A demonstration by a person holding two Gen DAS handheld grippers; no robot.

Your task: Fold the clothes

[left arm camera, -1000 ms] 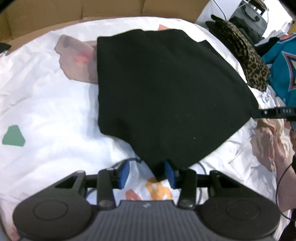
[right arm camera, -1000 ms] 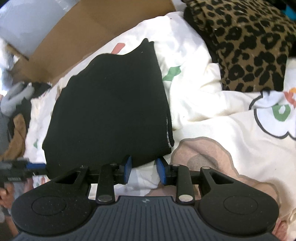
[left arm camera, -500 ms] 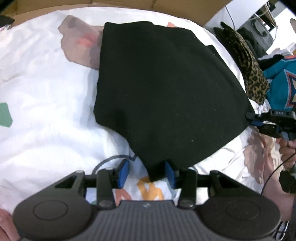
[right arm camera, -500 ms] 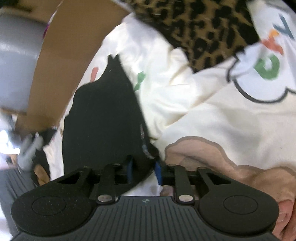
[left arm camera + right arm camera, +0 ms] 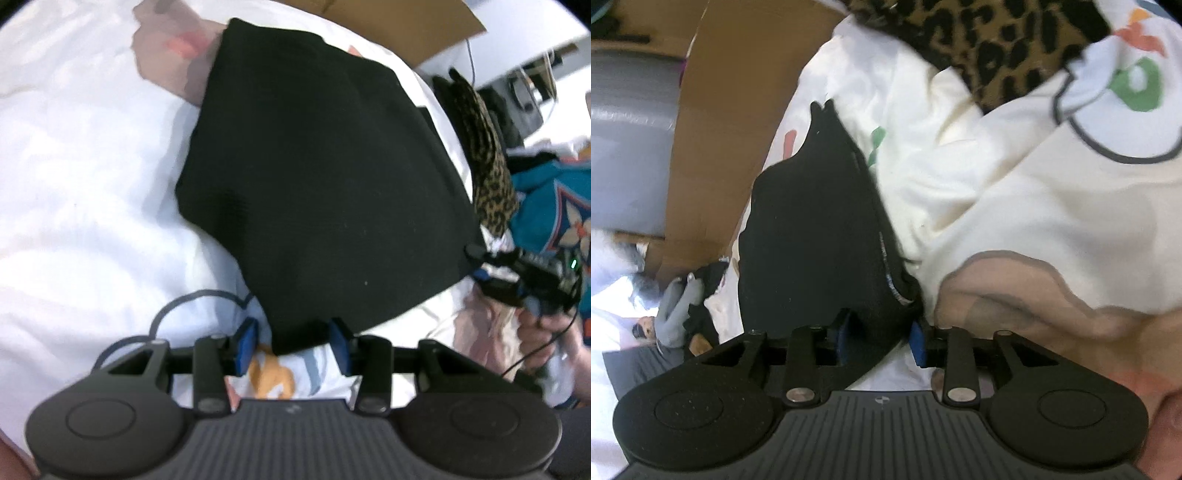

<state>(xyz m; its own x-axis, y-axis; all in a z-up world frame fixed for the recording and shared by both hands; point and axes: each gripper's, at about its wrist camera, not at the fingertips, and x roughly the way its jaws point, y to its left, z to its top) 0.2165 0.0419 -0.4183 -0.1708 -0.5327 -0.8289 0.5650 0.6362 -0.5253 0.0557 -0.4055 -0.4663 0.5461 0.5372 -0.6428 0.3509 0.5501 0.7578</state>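
White bedding (image 5: 92, 184) printed with coloured cartoon shapes covers the work surface, with brown cardboard (image 5: 738, 74) at its far edge and a leopard-print garment (image 5: 990, 48) toward one o'clock in the right wrist view. On the sheet lies a black garment (image 5: 314, 184), folded into a broad, smooth slab that narrows to a corner at six o'clock in the left wrist view. That corner sits between the blue pads of the left gripper (image 5: 293, 345), whose jaws stand partly apart with a gap on both sides of the cloth. The right gripper (image 5: 881, 341) has just been opening its jaws; the garment's hemmed corner lies between them, against the left pad and clear of the right. A hand (image 5: 550, 332) carries it at the slab's three o'clock corner.
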